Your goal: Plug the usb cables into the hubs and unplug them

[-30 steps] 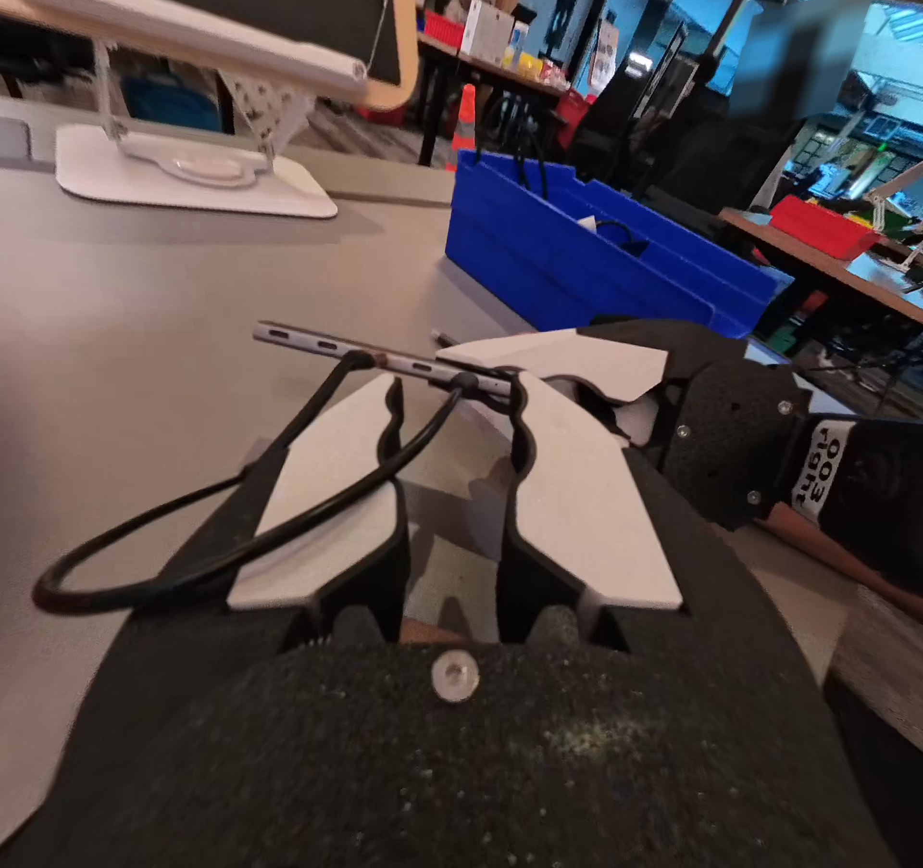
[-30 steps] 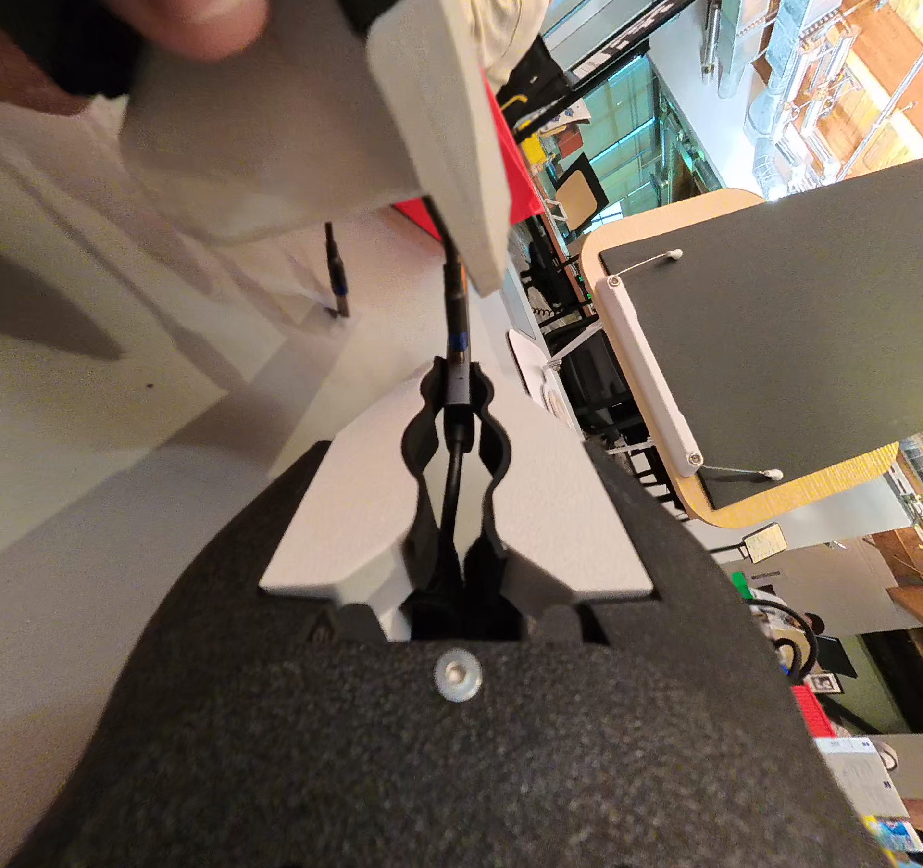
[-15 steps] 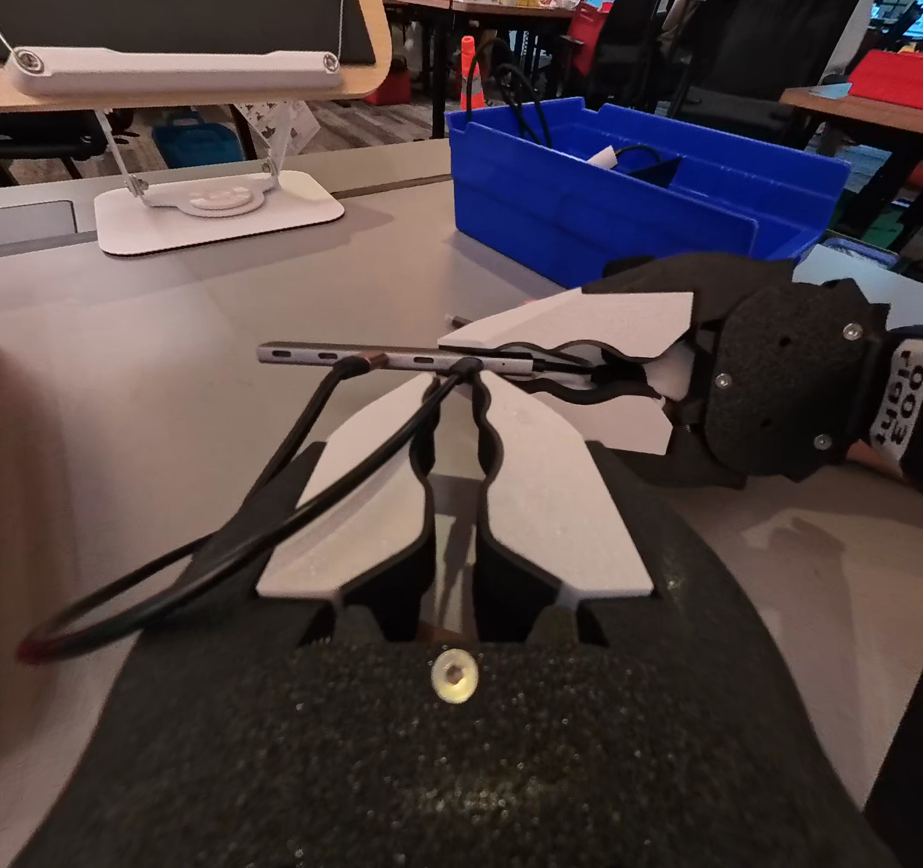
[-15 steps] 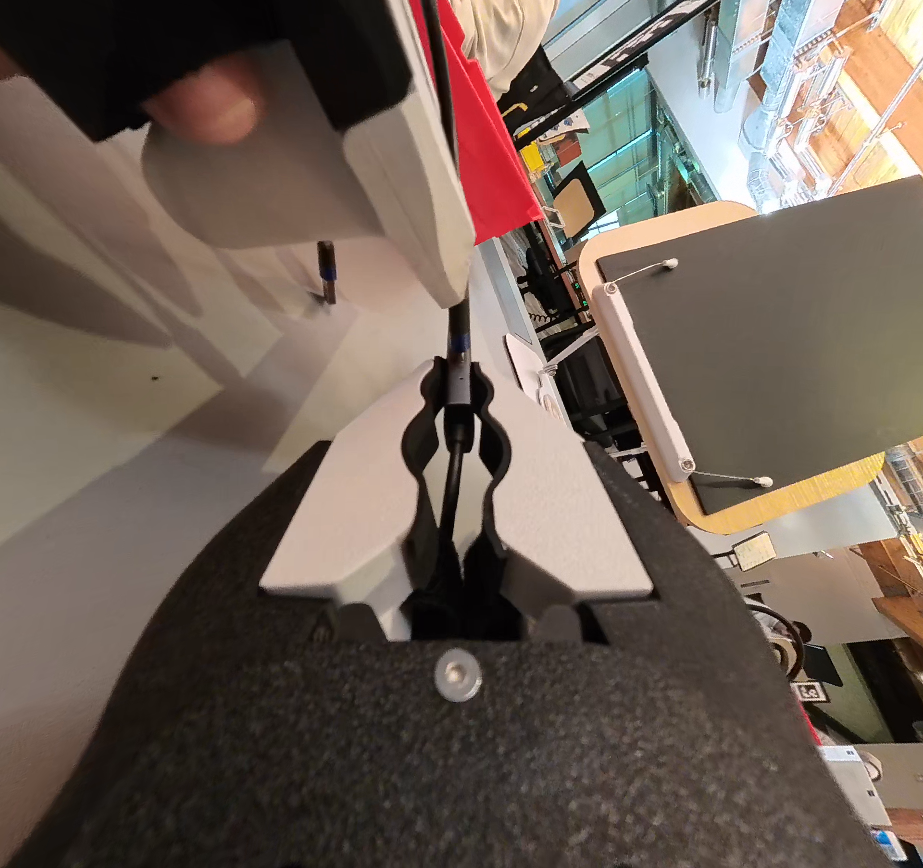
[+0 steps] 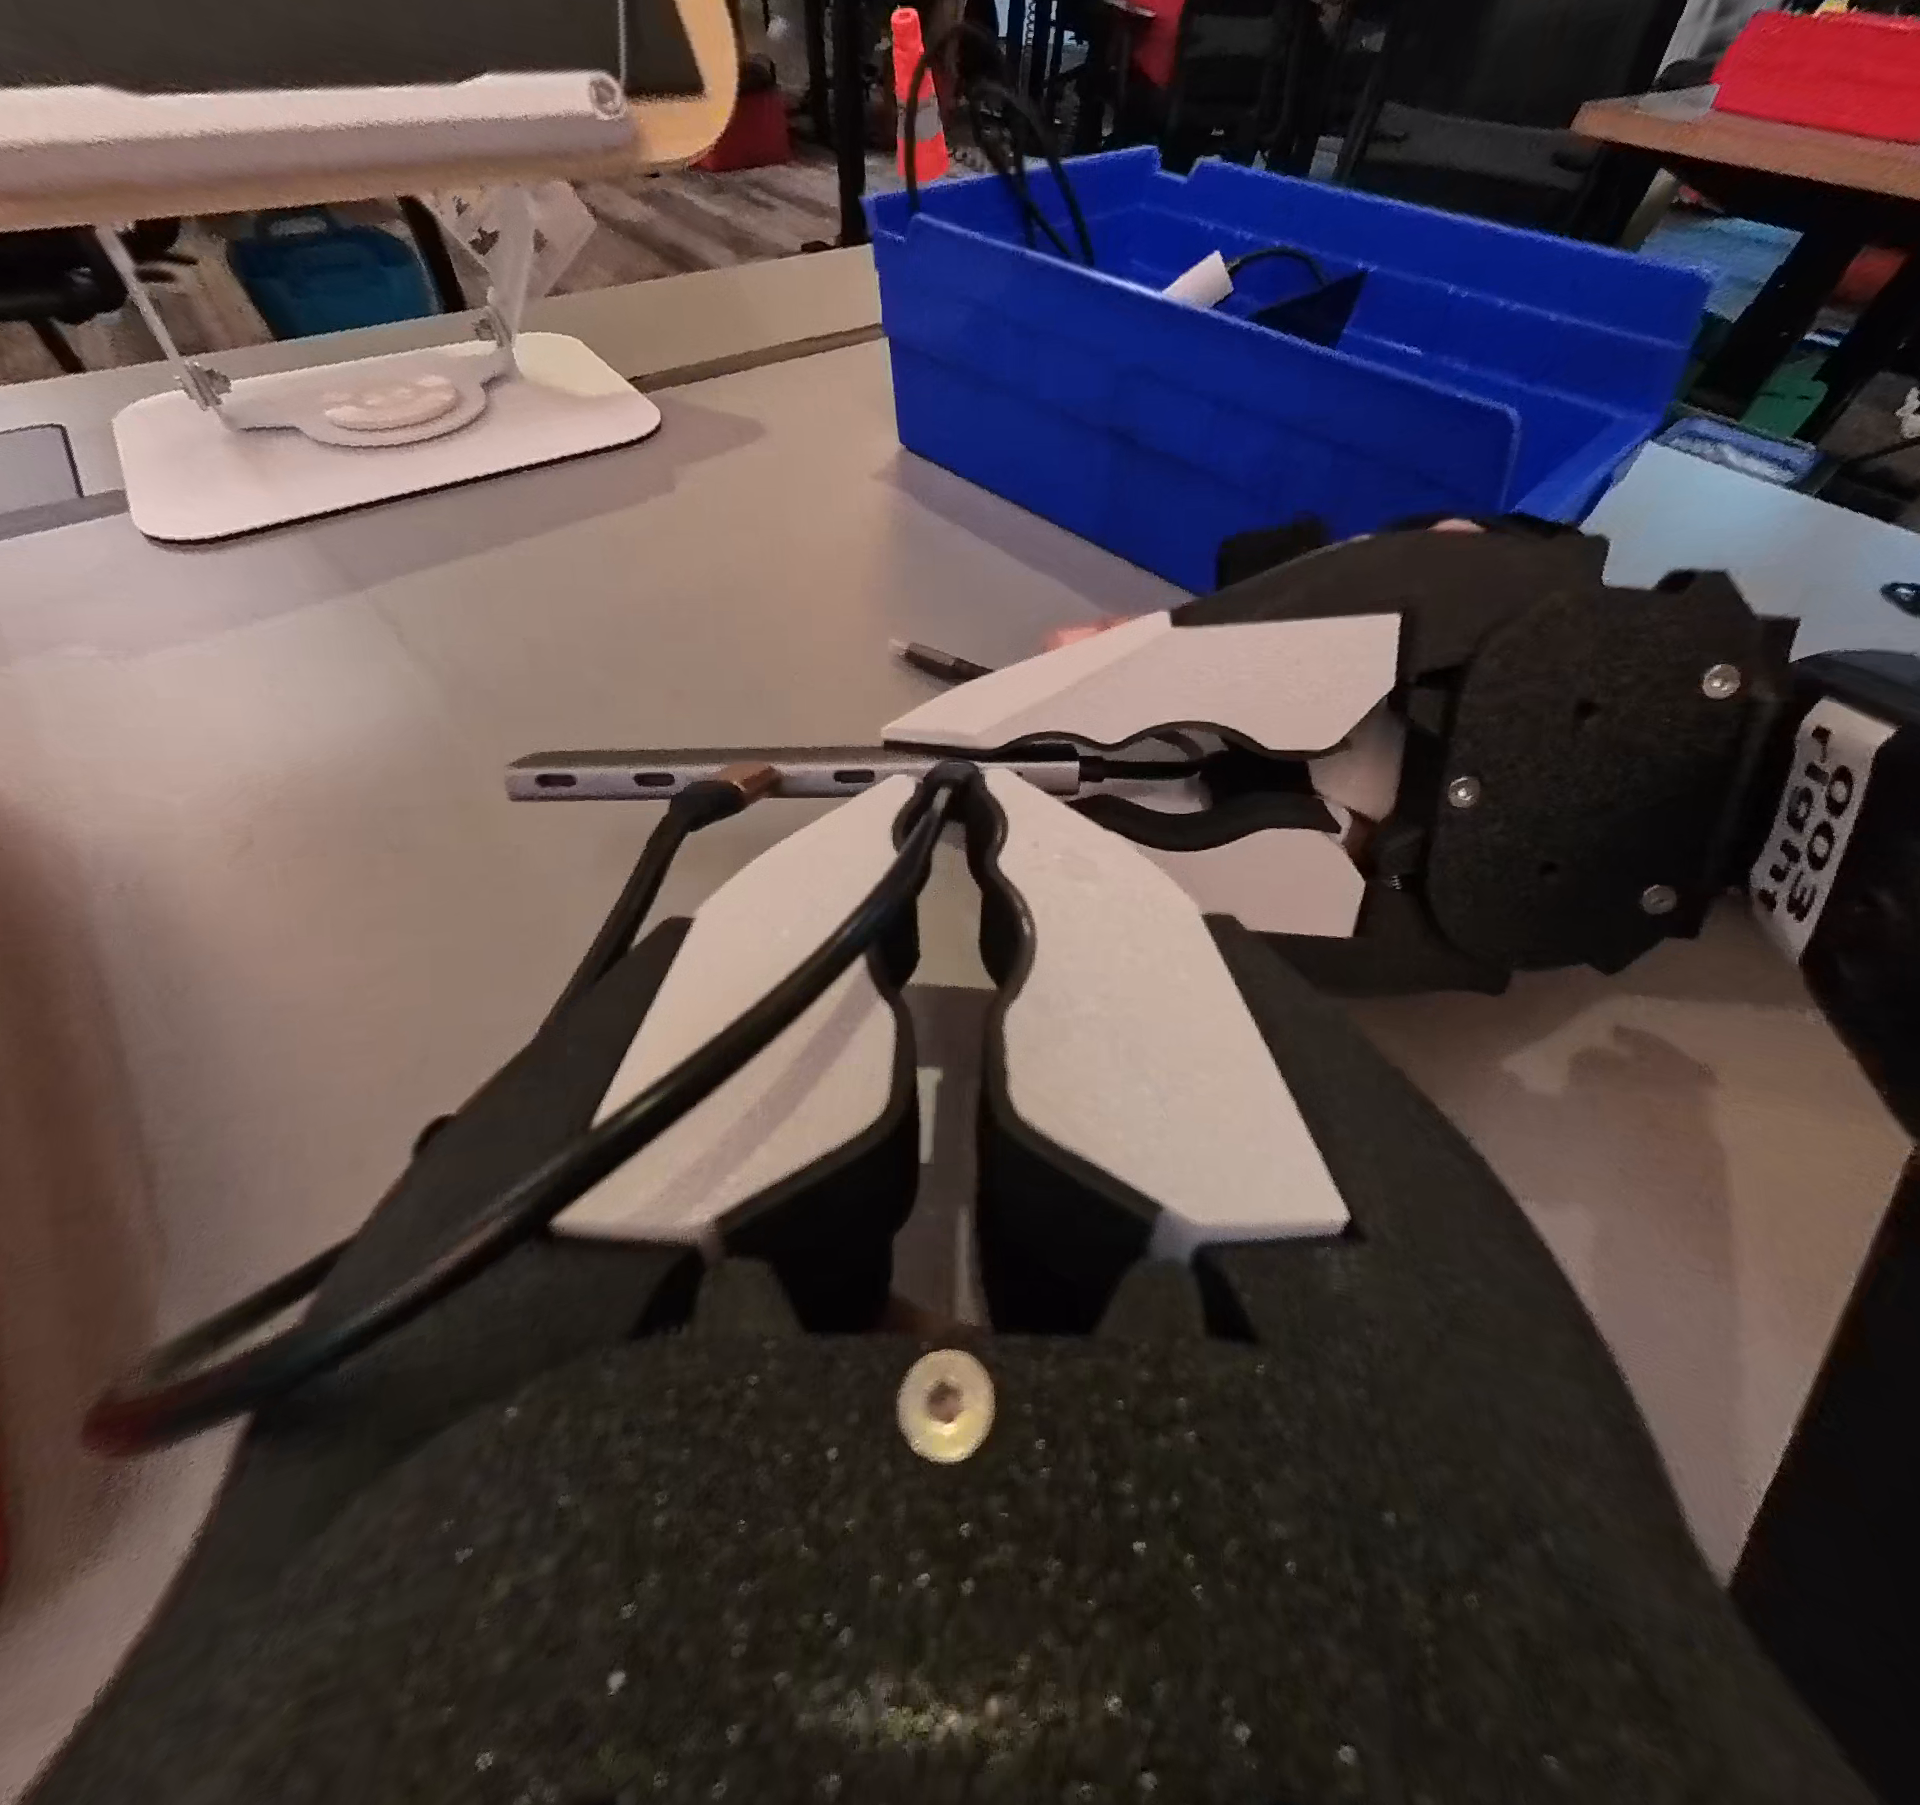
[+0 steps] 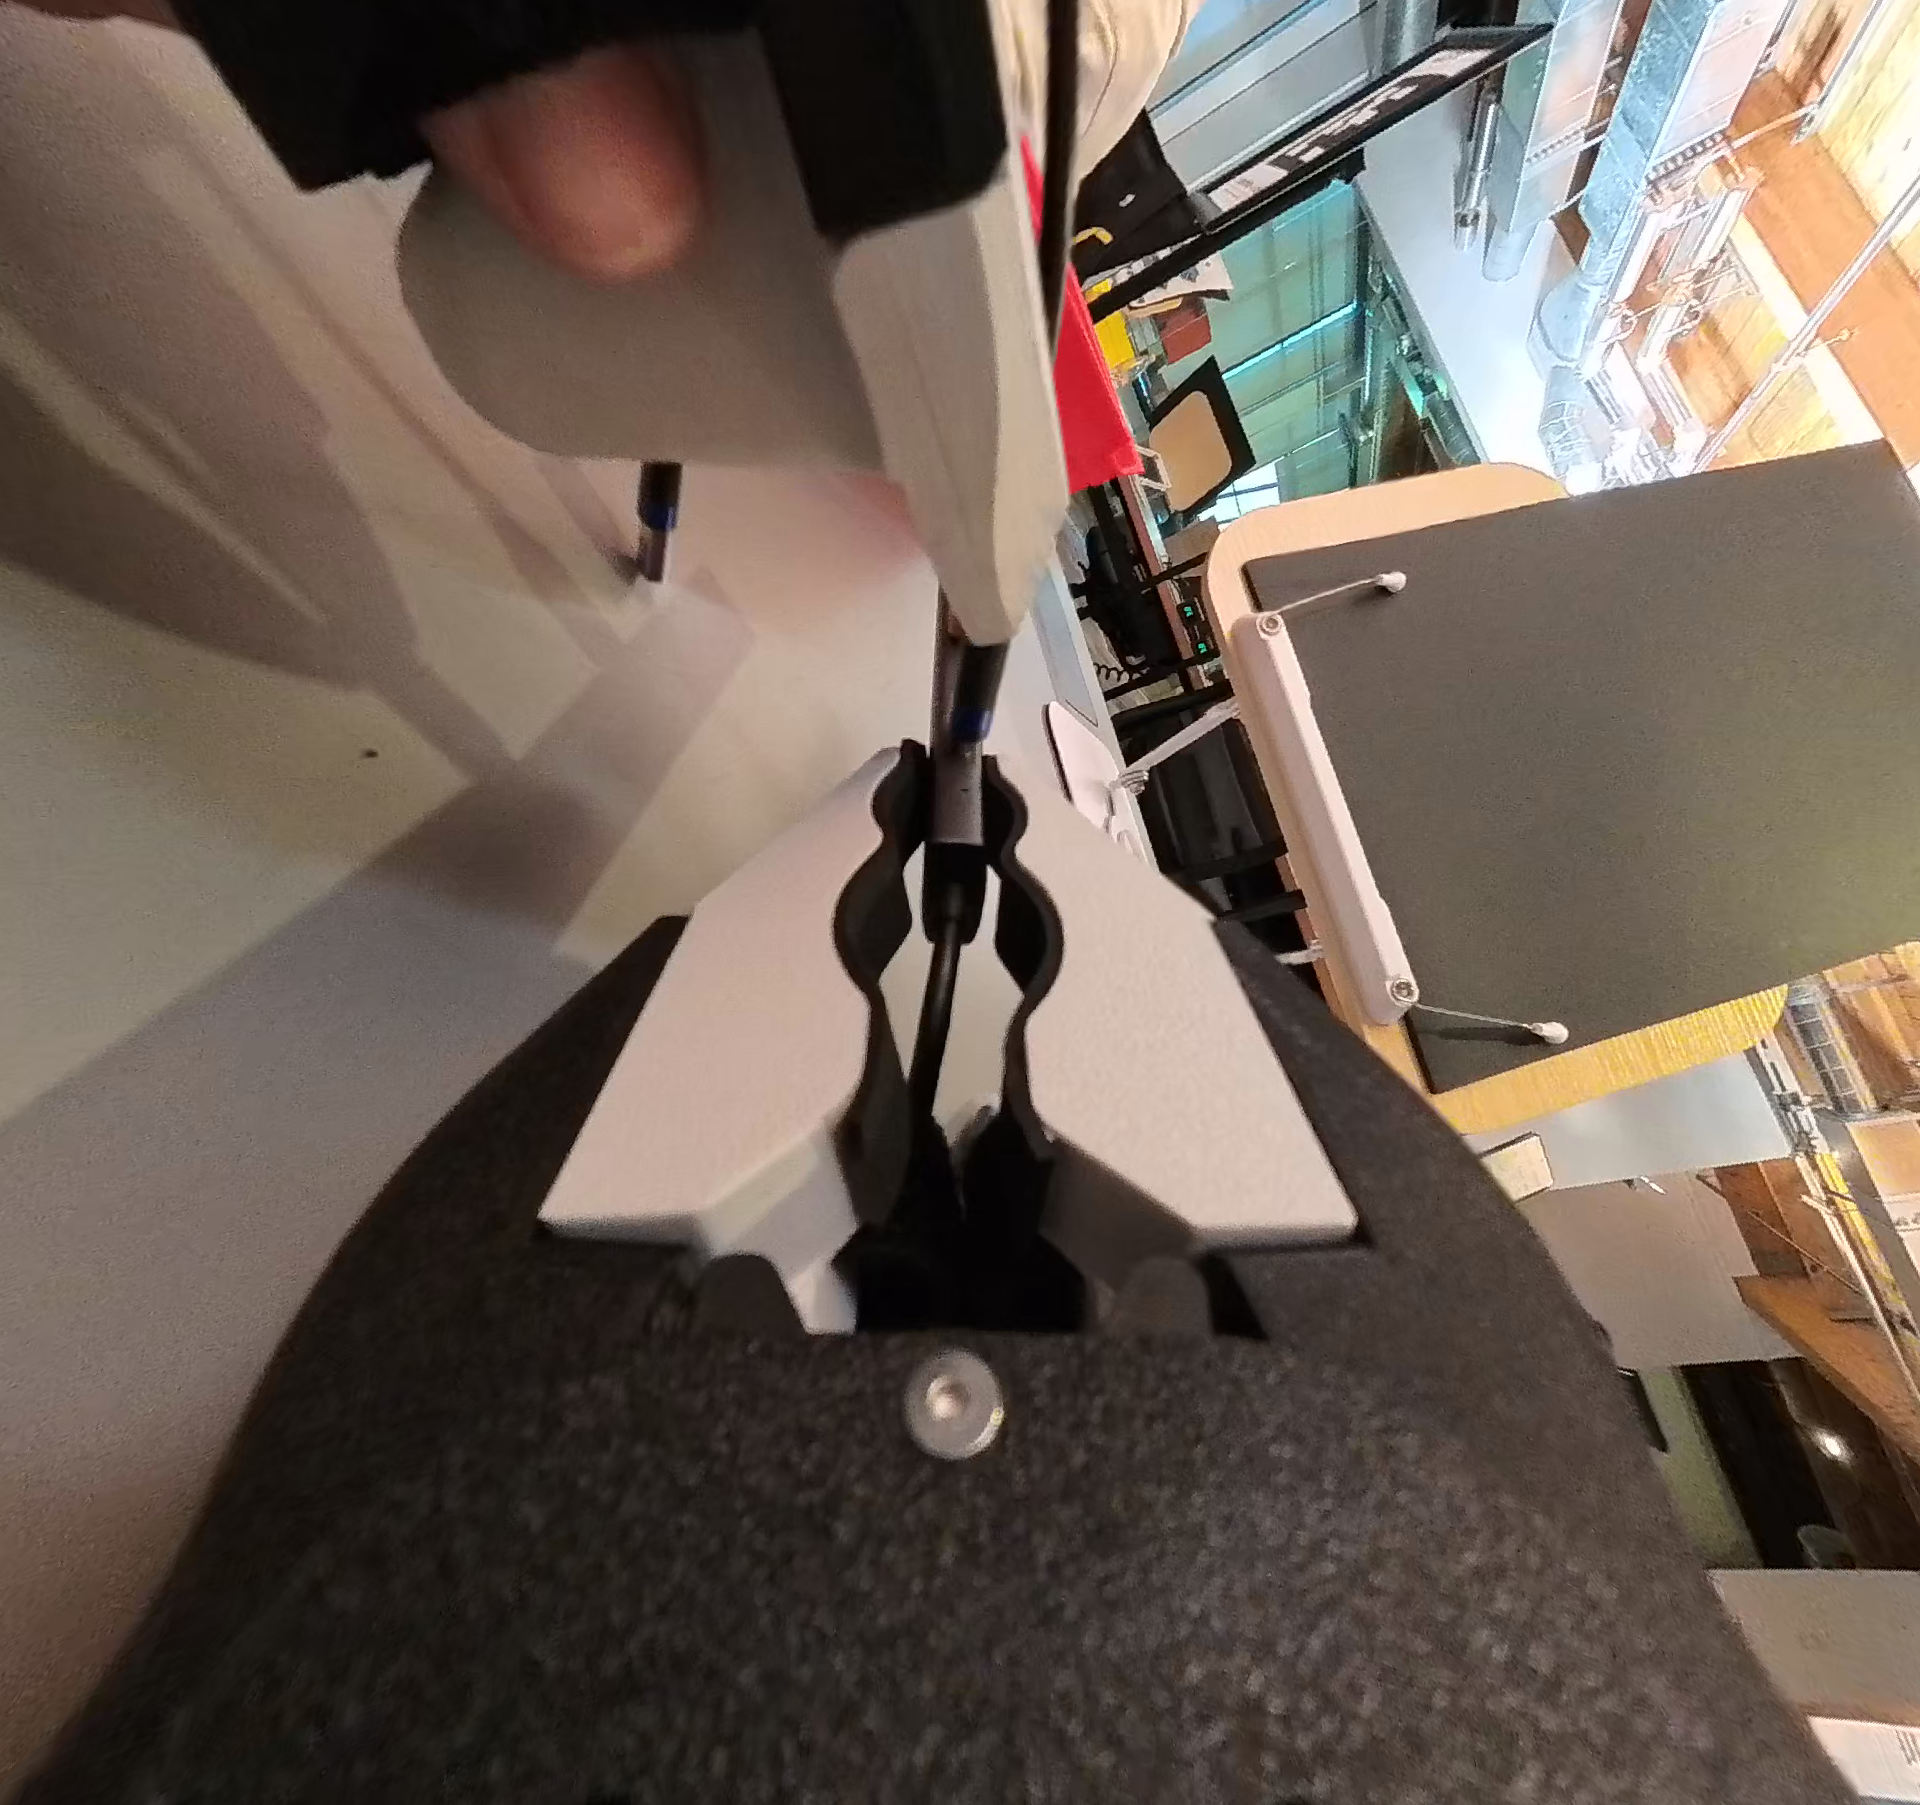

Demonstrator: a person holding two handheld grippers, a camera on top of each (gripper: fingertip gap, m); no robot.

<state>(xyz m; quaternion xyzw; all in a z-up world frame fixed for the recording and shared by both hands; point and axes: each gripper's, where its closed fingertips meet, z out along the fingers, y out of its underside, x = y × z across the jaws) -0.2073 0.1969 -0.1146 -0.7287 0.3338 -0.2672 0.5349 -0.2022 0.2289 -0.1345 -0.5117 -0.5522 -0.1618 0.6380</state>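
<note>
Since the earlier frames the left tool [image 5: 951, 799] has squeezed in from a wide spread, and its fingers now pinch the black plug of the near cable [image 5: 727, 1049] right at the hub [image 5: 707, 779]. The hub, a slim grey metal bar with small oval ports along its edge, is held level above the desk [image 5: 520, 675]; the right tool [image 5: 1049, 768] is pressed together on its end where its own lead comes out, seen close in the right wrist view [image 6: 951, 810]. A second plug with a coppery collar [image 5: 743, 781] sits in a port just left of the pinched one, its rubbery black cord looping back over the left tool's white finger. A loose connector [image 5: 935, 659] lies on the desk beyond. Judging by this, two plugs are seated and the unplugging is about to start or is still ahead. Farther off stand a glossy blue plastic bin [image 5: 1195, 405] holding more cables and a white stand [image 5: 384, 446] on the smooth grey desk
</note>
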